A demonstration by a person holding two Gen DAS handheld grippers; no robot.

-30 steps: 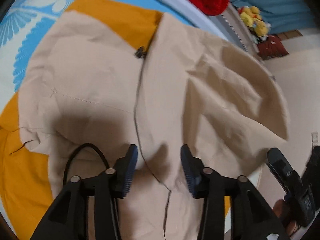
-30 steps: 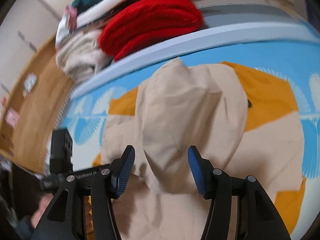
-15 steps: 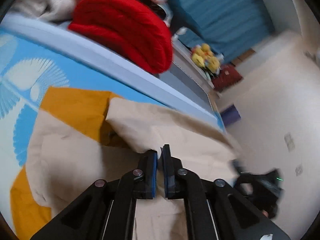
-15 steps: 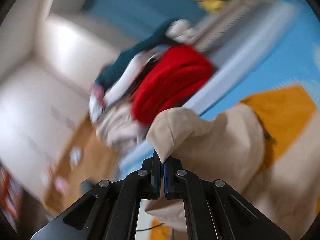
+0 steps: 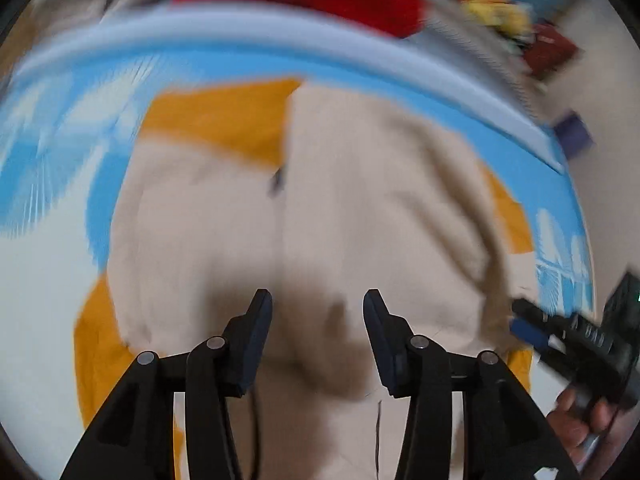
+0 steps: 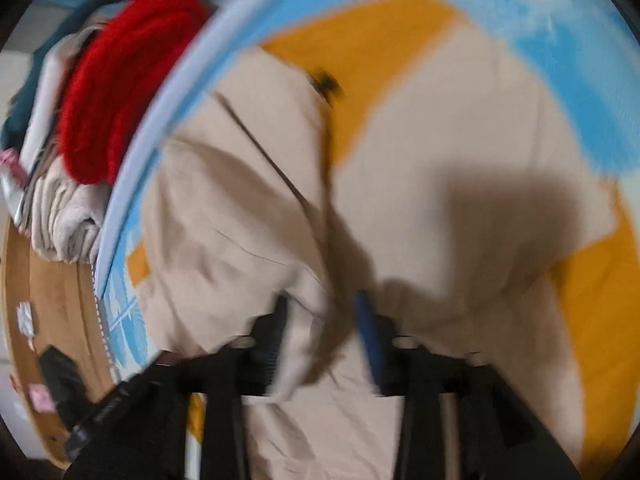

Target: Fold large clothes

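- Beige garment (image 5: 360, 208) lies spread over the blue patterned bed sheet (image 5: 60, 168), filling the mid frame of both views; orange lining (image 5: 224, 120) shows at its upper-left flap in the left wrist view, plus a sliver at mid right.
- My left gripper (image 5: 318, 336) sits at bottom centre, jaws apart and opening; nothing between them, cloth lies below, pads not touching it as far as I can see.
- My right gripper (image 6: 320, 340) at bottom centre of its view, jaws opening too; a loose fold of the beige cloth hangs between the pads, but I judge it's not pinched; frame is blurred, so not certain.
- Step in hand, I reckon: letting go after laying a flap over, then re-gripping for the next fold; to do it well I'd clear the right pads fully off that loose fold before pulling away, else it drags and undoes the lay.
- Next grip should take the edge w/ both layers, beige + orange, and both hands at matching spots so the fold line runs straight along the zip seam (image 5: 280, 216) down the middle.
- Around: red knit (image 6: 116, 80) and a folded pale pile (image 6: 64, 216) sit beyond the bed's far edge, upper left of the right wrist view; yellow toy (image 5: 496, 4) and a purple thing (image 5: 576, 134) upper right of the left view; all well apart from the garment.
- In the way: a cable (image 5: 254, 420) trailing by my left claw could snag cloth; the two grippers work close, the right one visible at lower right of the left view w/ the hand (image 5: 580, 420) on it.
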